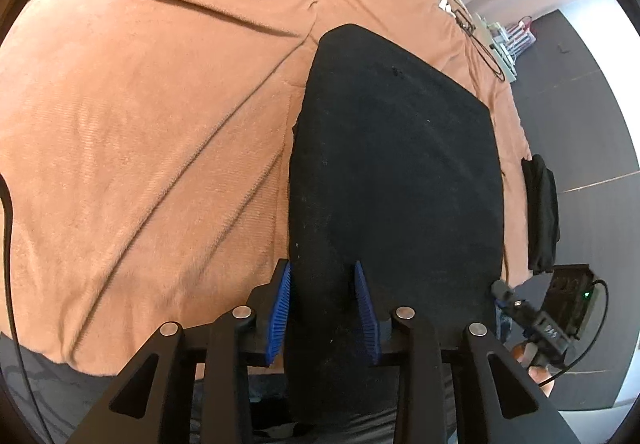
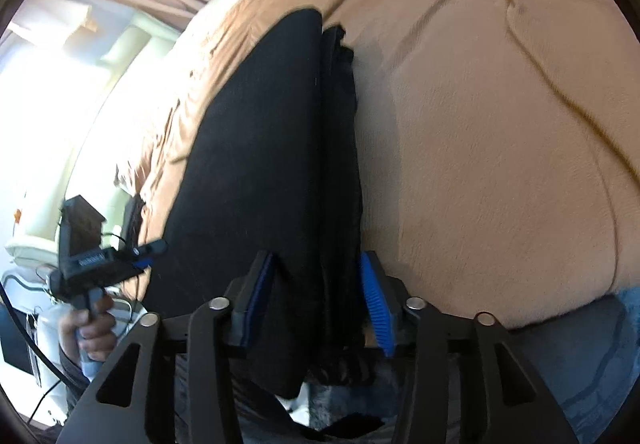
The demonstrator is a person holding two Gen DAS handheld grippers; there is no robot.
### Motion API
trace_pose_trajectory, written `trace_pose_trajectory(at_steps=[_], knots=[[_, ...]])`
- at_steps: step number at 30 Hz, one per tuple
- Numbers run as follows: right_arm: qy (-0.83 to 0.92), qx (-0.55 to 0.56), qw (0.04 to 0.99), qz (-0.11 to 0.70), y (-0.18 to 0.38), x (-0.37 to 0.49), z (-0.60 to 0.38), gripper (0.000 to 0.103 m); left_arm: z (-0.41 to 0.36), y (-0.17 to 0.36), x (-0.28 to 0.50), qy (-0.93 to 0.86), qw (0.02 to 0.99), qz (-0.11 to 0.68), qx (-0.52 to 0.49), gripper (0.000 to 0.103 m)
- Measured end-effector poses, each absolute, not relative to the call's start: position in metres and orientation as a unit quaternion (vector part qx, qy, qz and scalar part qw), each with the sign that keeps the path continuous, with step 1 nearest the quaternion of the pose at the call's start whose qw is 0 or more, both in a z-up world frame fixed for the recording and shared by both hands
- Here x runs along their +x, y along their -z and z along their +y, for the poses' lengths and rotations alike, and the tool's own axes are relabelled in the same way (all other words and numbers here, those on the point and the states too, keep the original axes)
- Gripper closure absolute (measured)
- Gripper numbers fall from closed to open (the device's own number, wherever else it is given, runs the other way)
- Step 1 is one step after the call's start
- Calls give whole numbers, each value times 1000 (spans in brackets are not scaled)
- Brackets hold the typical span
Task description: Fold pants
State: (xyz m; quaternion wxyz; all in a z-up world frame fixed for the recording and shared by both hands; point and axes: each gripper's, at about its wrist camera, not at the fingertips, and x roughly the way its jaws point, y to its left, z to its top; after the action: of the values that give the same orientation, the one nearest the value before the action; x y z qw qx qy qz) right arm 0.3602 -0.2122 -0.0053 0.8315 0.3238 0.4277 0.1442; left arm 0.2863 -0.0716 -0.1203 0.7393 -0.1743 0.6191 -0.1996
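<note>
Left gripper (image 1: 322,310): blue pads astride the near left edge of the black pants (image 1: 396,179), one pad beside the edge, the other over the cloth; a firm clamp cannot be confirmed. Right gripper (image 2: 320,300): pads straddle the garment's stacked near right edge, contact likewise uncertain. The pants lie flat, lengthwise away from the person, on a tan blanket (image 1: 140,123).

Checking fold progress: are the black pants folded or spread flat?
Folded, at least partly: the black fabric pants lie as a narrow panel on the brown blanket, with stacked layers along one edge. Fold count: cannot tell.
</note>
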Motion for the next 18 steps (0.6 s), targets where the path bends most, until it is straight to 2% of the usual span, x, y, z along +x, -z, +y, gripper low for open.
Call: trace_pose_trajectory(at_steps=[1, 2, 4, 8, 18], knots=[[-145, 326, 833, 423, 4, 362, -215, 45, -72, 121, 289, 199, 739, 618, -176, 69], [-147, 330, 833, 420, 4, 364, -218, 44, -72, 122, 292, 198, 740, 618, -178, 69], [-152, 339, 830, 417, 5, 371, -225, 44, -71, 122, 298, 196, 740, 617, -182, 68], [-167, 357, 818, 420, 13, 375, -231, 44, -73, 124, 307, 197, 741, 616, -181, 61], [-200, 383, 786, 442, 33, 426, -232, 43, -68, 132, 333, 195, 738, 615, -197, 60]])
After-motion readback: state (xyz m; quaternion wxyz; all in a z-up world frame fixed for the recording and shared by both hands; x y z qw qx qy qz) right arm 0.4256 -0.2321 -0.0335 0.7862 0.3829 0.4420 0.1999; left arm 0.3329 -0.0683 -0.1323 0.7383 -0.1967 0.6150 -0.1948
